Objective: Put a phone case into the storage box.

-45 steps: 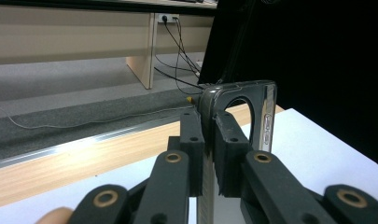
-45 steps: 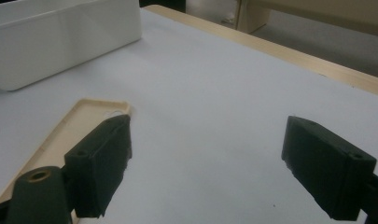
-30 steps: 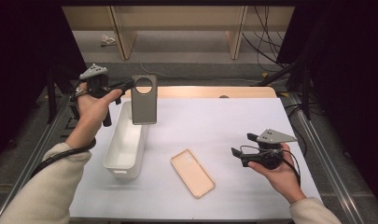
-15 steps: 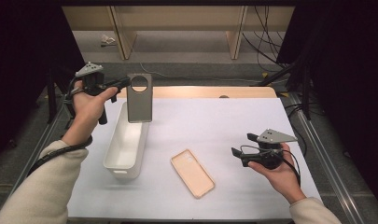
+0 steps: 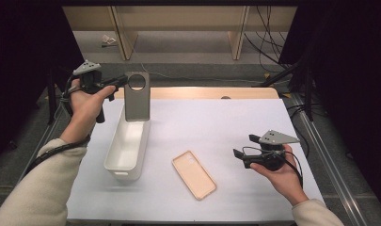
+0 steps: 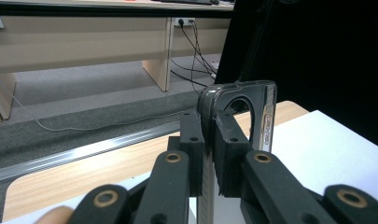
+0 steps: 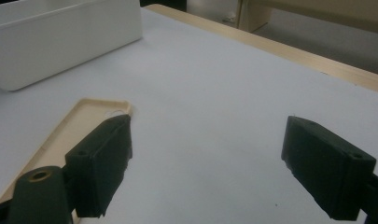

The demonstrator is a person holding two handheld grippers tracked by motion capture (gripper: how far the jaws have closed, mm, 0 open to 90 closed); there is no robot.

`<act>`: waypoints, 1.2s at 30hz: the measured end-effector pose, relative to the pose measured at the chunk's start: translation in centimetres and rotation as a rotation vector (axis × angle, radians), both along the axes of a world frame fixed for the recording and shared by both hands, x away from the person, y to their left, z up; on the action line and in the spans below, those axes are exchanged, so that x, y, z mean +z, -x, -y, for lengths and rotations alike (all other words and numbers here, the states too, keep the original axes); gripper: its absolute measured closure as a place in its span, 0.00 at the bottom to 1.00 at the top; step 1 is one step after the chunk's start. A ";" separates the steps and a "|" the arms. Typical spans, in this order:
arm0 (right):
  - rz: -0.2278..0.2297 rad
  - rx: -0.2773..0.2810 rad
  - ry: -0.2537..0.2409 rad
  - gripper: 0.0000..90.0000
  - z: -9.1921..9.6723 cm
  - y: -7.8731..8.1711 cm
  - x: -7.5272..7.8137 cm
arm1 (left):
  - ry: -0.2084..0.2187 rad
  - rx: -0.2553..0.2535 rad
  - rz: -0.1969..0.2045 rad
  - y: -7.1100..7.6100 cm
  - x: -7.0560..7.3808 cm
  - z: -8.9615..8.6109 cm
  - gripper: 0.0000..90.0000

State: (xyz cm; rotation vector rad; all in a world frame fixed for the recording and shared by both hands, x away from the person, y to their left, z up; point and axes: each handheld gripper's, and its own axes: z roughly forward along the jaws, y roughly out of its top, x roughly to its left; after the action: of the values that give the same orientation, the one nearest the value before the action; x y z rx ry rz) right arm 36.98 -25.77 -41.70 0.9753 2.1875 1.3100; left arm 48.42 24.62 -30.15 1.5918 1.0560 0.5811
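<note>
A grey phone case [image 5: 136,101] with a round camera hole hangs upright over the far end of the white bin [image 5: 112,147]. My left gripper [image 5: 123,81] is shut on its top left edge. In the left gripper view the pads [image 6: 192,140] clamp the grey case [image 6: 257,116] edge-on. A beige phone case [image 5: 194,174] lies flat, open side up, near the table's front middle. My right gripper [image 5: 236,157] is held low at the right, open, pointing left toward it. In the right gripper view the beige case [image 7: 74,126] lies by the left jaw, with nothing between the jaws.
The long white bin [image 7: 60,42] stands on the white table mat [image 5: 235,122] at the left. A wooden strip [image 5: 202,92] runs along the mat's far edge. Beyond it are floor, cables and desk legs. A metal rail [image 5: 329,160] borders the right side.
The left gripper and the grey case have drifted slightly left over the bin. The right hand has stayed still.
</note>
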 end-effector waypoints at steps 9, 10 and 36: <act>-0.002 0.000 0.001 0.19 0.0 0.0 0.0 | -0.008 0.009 0.010 -0.4 -0.3 -0.3 0.92; -0.002 0.002 0.001 0.19 0.0 0.0 0.0 | -0.009 0.010 0.010 -0.5 -0.3 -0.3 0.92; -0.002 0.002 0.001 0.19 0.0 0.0 0.0 | -0.043 0.023 0.011 -1.9 -1.1 -1.8 0.92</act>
State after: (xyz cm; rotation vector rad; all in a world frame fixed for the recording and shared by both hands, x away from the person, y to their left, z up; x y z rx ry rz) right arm 36.98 -25.77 -41.72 0.9751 2.1908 1.3098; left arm 50.29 26.37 -31.24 1.6139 1.0614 0.6316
